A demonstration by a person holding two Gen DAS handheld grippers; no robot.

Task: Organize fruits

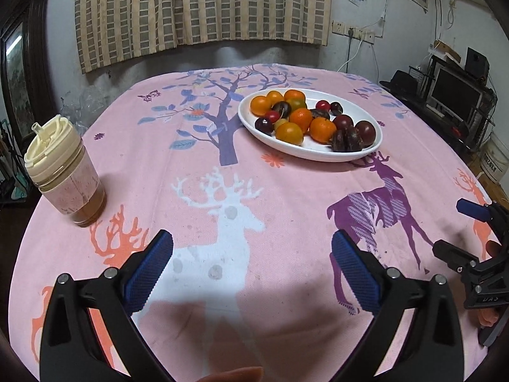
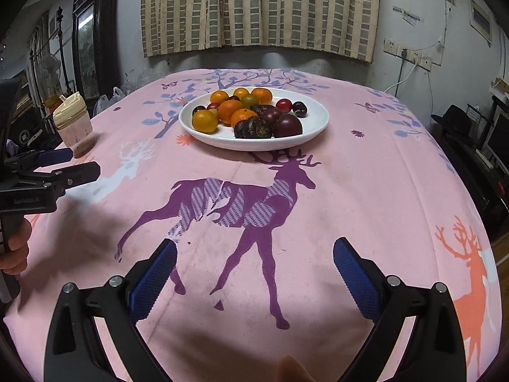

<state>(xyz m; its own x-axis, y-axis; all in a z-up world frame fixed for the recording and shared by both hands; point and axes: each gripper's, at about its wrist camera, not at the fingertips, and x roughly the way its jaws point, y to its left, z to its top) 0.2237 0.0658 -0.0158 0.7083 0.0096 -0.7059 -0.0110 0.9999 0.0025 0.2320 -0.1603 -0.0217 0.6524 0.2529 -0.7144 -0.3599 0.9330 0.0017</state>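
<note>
A white oval plate (image 1: 318, 154) (image 2: 313, 135) stands far on the pink table. It holds several oranges (image 1: 300, 119) (image 2: 229, 110), dark plums (image 1: 369, 131) (image 2: 288, 125), small cherries (image 1: 323, 105) (image 2: 283, 104) and dark chestnut-like pieces (image 1: 346, 141) (image 2: 253, 129). My left gripper (image 1: 253, 261) is open and empty, low over the white deer print, well short of the plate. My right gripper (image 2: 254, 264) is open and empty over the purple deer print. Each gripper shows at the edge of the other's view, the right gripper (image 1: 458, 227) and the left gripper (image 2: 76, 164).
A lidded cup (image 1: 65, 172) (image 2: 74, 124) with a cream top stands at the table's left. The pink deer tablecloth (image 1: 286, 207) (image 2: 366, 175) covers the table. A curtain and wall lie behind; shelves with a monitor (image 1: 455, 95) stand at the right.
</note>
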